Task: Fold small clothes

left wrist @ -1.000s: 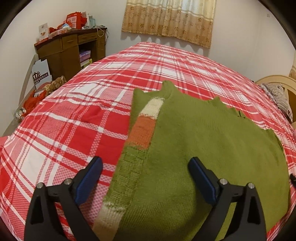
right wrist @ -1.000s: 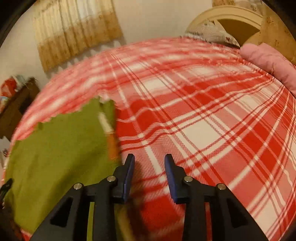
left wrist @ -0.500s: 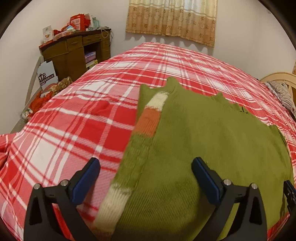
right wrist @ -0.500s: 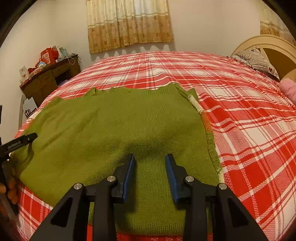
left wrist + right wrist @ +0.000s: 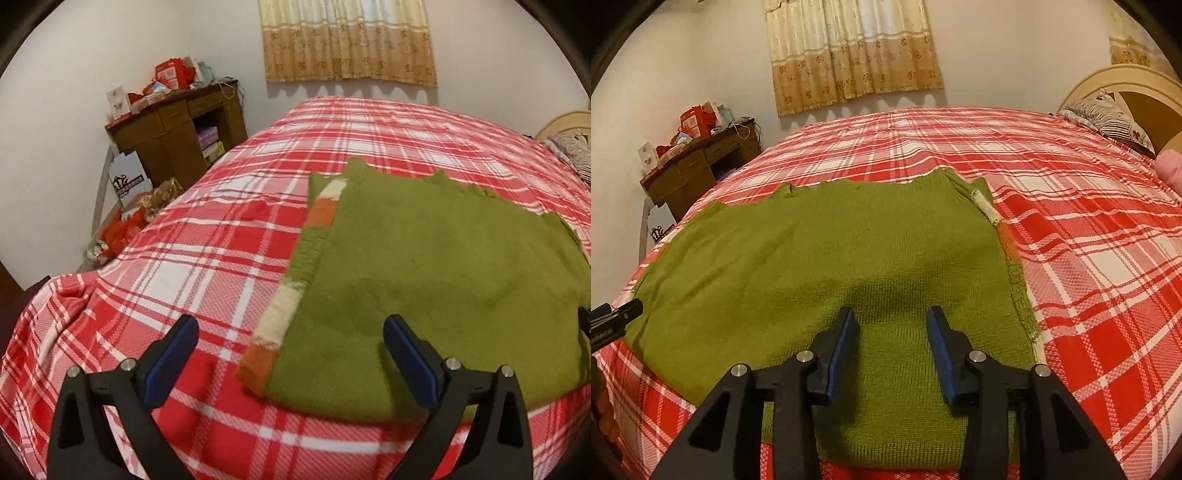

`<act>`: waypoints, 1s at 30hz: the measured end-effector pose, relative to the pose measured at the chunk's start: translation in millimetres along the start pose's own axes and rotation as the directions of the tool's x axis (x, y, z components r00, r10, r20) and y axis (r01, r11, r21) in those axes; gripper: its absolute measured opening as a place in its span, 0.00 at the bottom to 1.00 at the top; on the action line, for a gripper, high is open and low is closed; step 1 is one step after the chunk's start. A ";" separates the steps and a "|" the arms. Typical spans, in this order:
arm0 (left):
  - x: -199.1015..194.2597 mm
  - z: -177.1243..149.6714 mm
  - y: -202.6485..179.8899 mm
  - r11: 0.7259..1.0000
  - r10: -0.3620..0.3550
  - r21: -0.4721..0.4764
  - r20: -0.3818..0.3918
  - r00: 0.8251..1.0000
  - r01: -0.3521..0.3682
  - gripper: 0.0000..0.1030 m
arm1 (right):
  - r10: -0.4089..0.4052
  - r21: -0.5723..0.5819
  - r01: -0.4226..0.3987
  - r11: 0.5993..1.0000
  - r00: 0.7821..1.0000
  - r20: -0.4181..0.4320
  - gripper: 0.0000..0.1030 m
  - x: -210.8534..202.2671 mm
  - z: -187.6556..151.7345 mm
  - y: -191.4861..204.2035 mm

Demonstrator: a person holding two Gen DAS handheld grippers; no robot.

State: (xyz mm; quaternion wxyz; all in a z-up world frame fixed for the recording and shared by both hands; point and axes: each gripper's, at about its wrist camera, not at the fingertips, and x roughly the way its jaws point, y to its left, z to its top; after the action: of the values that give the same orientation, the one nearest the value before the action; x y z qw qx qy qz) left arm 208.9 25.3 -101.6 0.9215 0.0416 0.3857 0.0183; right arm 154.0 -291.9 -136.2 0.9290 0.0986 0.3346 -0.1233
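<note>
A green knitted sweater (image 5: 436, 266) lies flat on the red plaid bed, a sleeve with cream and orange bands (image 5: 280, 321) folded along its left edge. My left gripper (image 5: 291, 354) hovers wide open above that sleeve's near end, with nothing between the fingers. In the right wrist view the same sweater (image 5: 820, 258) fills the middle. My right gripper (image 5: 890, 339) hangs over its near hem. Its jaws are opening, and only the flat knit lies beneath the gap. The left gripper's tip (image 5: 617, 317) shows at the left edge.
The red and white plaid bedspread (image 5: 229, 243) covers the whole bed. A wooden desk (image 5: 173, 125) piled with boxes stands by the left wall, with bags on the floor below. A curtain (image 5: 849, 51) hangs behind, and the headboard (image 5: 1137, 88) with pillows is far right.
The left gripper has pulled back toward the sleeve's near end, so more bedspread shows in front. The right gripper swung left from bare bedspread onto the sweater's hem, and its jaws have widened.
</note>
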 end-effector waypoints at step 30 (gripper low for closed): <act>-2.1 -41.0 59.8 0.815 -0.248 -0.542 -0.007 0.969 0.205 0.98 | 0.053 0.024 -0.053 0.998 0.999 0.011 0.47 -1.2 -0.6 -4.9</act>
State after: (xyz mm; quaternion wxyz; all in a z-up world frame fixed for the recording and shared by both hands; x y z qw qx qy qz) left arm 178.1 87.3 -123.3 0.8761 -0.2647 0.4025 0.0172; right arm 151.4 -296.3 -136.4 0.9324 0.1182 0.3256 -0.1034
